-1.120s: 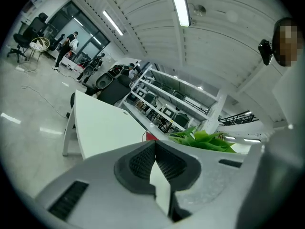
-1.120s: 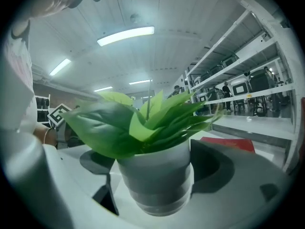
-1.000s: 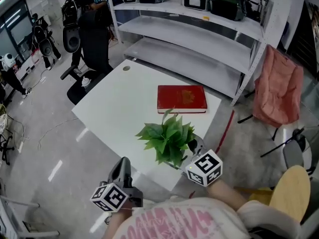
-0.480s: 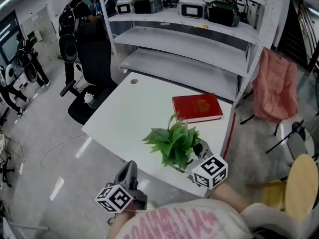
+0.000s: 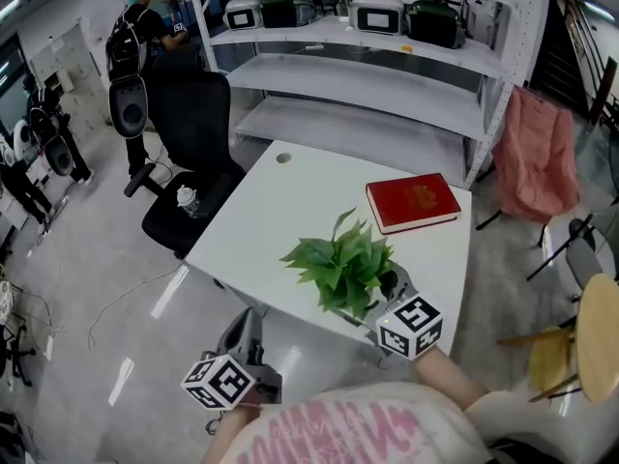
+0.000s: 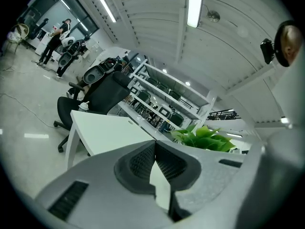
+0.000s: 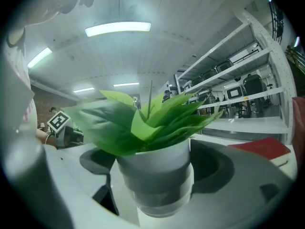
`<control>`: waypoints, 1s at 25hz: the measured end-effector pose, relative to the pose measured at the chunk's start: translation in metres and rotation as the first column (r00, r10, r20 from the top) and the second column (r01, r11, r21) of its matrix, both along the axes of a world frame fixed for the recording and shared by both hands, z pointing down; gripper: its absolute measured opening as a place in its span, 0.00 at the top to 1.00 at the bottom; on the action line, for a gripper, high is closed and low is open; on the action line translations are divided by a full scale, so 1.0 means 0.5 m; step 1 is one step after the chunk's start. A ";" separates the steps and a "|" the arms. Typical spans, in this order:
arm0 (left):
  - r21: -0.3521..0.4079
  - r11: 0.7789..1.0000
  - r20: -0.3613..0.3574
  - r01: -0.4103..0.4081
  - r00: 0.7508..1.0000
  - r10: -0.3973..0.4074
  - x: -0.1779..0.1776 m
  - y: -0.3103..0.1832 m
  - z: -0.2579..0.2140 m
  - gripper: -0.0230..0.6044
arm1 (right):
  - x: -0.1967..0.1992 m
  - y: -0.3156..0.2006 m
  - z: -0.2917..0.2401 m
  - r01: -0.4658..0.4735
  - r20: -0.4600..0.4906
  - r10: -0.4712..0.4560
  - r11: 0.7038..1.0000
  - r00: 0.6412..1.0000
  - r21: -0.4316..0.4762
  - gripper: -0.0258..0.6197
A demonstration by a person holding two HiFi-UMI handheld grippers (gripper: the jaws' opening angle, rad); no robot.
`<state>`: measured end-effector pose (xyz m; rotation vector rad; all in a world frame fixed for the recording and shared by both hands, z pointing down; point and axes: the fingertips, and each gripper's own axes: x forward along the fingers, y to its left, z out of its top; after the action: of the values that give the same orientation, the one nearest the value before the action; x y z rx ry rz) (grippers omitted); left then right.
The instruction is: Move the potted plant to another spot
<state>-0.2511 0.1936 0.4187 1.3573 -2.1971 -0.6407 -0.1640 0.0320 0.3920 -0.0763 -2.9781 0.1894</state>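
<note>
Holds the potted plant (image 7: 153, 175) by its white pot with the right gripper (image 5: 385, 293) — jaws pressed against both sides of the pot, green leaves fanning out above them. Has it at lower centre of the head view, at the near edge of the white table (image 5: 261, 211), well apart from the red book (image 5: 413, 202) toward the table's upper right. Carries the left gripper (image 5: 244, 329) at lower left, off the table — jaws clenched together on nothing. Cannot tell whether the pot touches the tabletop.
</note>
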 end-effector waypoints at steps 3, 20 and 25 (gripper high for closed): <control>0.014 1.000 -0.002 0.012 1.000 -0.012 -0.019 0.016 0.000 0.96 | -0.018 0.013 0.002 0.007 0.000 -0.007 1.000 1.000 0.015 0.19; 0.017 0.997 0.002 0.075 0.997 -0.076 -0.060 0.060 0.012 0.96 | -0.067 -0.027 0.007 -0.019 0.027 0.019 1.000 0.999 0.022 0.19; 0.008 0.993 0.024 0.116 0.993 -0.116 -0.126 0.049 0.010 0.96 | -0.114 -0.068 0.007 -0.035 0.028 0.034 0.999 0.999 0.032 0.19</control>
<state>-0.3139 0.2183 0.4237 1.2535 -2.3090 -0.6771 -0.2209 -0.0019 0.3957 -0.0238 -3.0104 0.1450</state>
